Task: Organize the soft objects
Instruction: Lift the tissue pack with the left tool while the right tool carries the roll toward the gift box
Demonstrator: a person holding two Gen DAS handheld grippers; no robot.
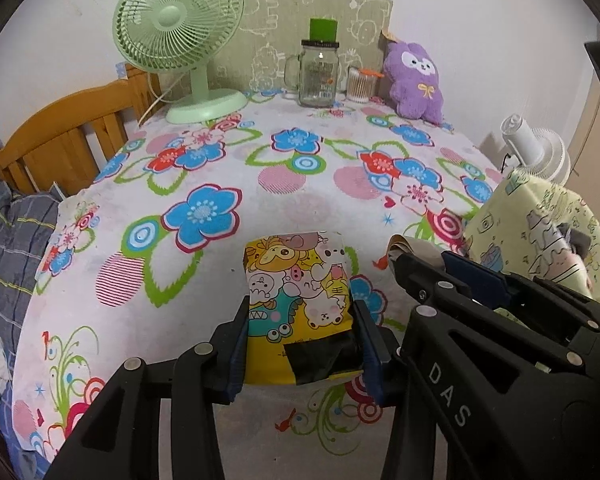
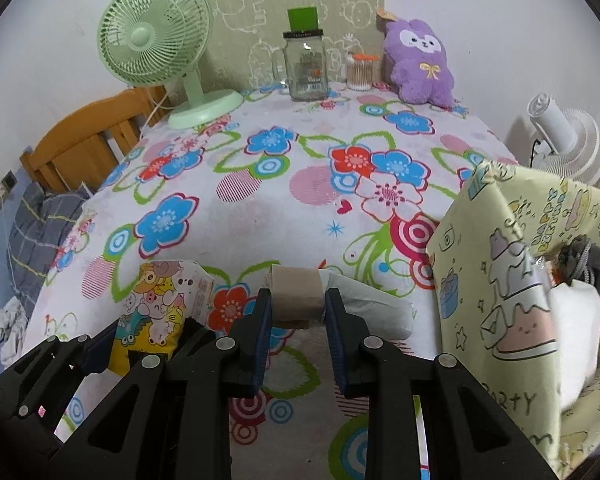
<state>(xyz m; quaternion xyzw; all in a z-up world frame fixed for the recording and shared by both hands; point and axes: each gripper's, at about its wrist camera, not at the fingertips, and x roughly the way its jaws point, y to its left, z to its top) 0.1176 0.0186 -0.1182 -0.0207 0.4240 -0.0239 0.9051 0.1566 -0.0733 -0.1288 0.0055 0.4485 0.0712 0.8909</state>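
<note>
Mid-task: left gripper grasps the cartoon pouch, right gripper grasps the beige-wrapped roll, both short of the yellow bin at 3 o'clock.

Fan left of jar; plush right, perhaps against wall.

Both claws clamped, angled downward.
</note>
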